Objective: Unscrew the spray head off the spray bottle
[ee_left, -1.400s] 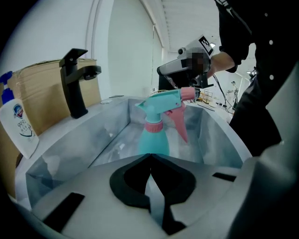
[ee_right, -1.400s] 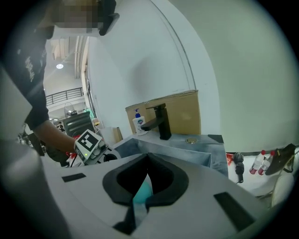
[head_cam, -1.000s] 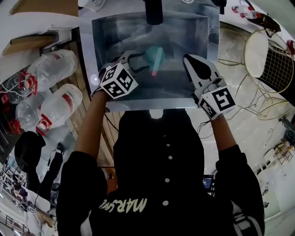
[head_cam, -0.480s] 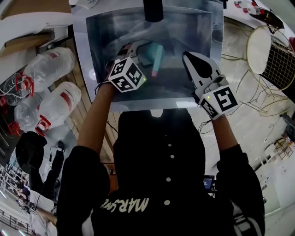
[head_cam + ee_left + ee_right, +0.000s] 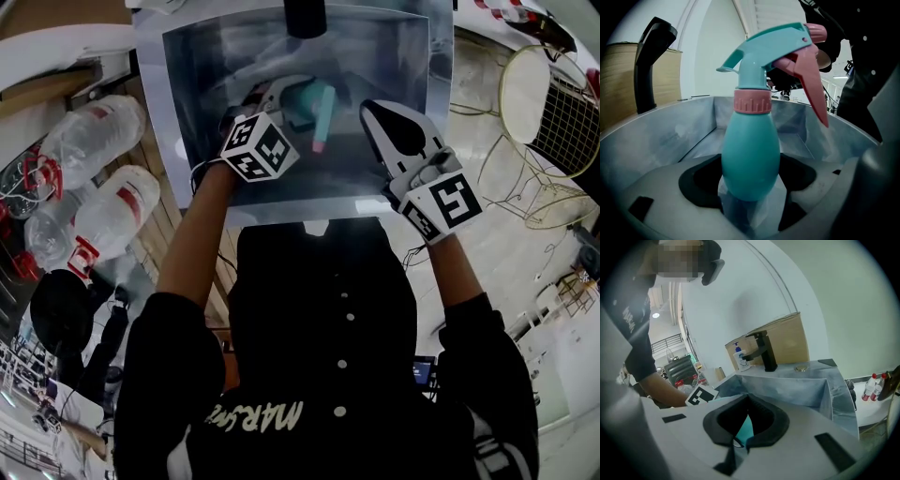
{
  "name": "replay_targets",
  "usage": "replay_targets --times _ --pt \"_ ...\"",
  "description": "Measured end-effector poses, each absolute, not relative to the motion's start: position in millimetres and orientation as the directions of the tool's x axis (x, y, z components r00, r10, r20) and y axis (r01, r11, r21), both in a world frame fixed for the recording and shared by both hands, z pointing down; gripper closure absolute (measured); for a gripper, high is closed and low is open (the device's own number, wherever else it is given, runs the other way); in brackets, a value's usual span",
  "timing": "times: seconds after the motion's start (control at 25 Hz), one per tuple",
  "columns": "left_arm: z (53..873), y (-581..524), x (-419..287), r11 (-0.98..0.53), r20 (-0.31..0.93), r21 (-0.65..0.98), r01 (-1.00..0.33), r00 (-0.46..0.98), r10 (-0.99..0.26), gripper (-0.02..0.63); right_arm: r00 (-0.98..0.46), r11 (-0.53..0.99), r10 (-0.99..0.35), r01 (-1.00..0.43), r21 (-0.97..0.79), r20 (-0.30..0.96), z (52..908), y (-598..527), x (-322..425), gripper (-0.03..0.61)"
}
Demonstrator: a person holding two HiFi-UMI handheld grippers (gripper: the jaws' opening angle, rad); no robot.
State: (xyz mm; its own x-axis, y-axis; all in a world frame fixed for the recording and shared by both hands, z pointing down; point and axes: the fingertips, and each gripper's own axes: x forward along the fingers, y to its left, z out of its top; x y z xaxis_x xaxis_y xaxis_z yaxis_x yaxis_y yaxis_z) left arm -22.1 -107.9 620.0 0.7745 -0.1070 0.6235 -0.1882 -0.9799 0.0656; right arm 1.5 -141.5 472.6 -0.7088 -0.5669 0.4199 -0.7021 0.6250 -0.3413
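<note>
A teal spray bottle [image 5: 750,154] with a pink collar [image 5: 752,101], teal spray head [image 5: 773,47] and pink trigger [image 5: 811,89] stands upright in the steel sink [image 5: 206,150]. The head view shows the bottle [image 5: 314,105] from above. My left gripper [image 5: 278,98] has just been opening its jaws. They now stand wide on either side of the bottle's lower body, with a gap at each side, as the left gripper [image 5: 752,166] view shows. My right gripper [image 5: 398,141] is shut and empty to the right of the bottle, over the sink's front right part.
A black faucet [image 5: 305,17] rises at the sink's far edge. Large water bottles [image 5: 103,216] lie on the floor at left, and a wire chair [image 5: 553,112] stands at right. A cardboard box [image 5: 787,341] and a soap bottle [image 5: 739,357] sit behind the sink.
My left gripper has moved further into the sink toward the bottle, and its jaws have spread around it. The right gripper has stayed put.
</note>
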Motion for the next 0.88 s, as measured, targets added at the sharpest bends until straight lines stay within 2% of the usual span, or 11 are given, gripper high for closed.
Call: replay_targets --times 0.28,0.4,0.64,0.76,0.88 --pt "619.5 -107.3 -23.2 -0.979 0.624 0.058 -0.195 0.772 -0.117 0.236 -0.728 0.663 -0.586 -0.683 -0.306 0.356 436.5 -138.0 -35.9 0.563" --pt "620.1 -106.6 -23.9 -0.98 0.624 0.057 -0.193 0.773 -0.116 0.236 -0.727 0.67 -0.583 -0.683 -0.291 0.363 433.4 -126.4 -51.0 0.447" --pt "620.9 -105.8 -23.7 -0.977 0.613 0.064 -0.201 0.78 -0.121 0.236 -0.681 0.633 -0.597 -0.725 -0.272 0.425 450.3 -112.2 -61.2 0.291" --pt "620.3 -107.0 -24.7 -0.976 0.609 0.064 -0.206 0.783 -0.126 0.236 -0.665 0.648 -0.57 -0.725 -0.233 0.483 467.6 -106.2 -65.1 0.256" --pt "620.4 -107.4 -23.8 -0.976 0.607 0.068 -0.209 0.785 -0.126 0.236 -0.646 0.632 -0.551 -0.736 -0.241 0.528 482.1 -106.8 -63.3 0.256"
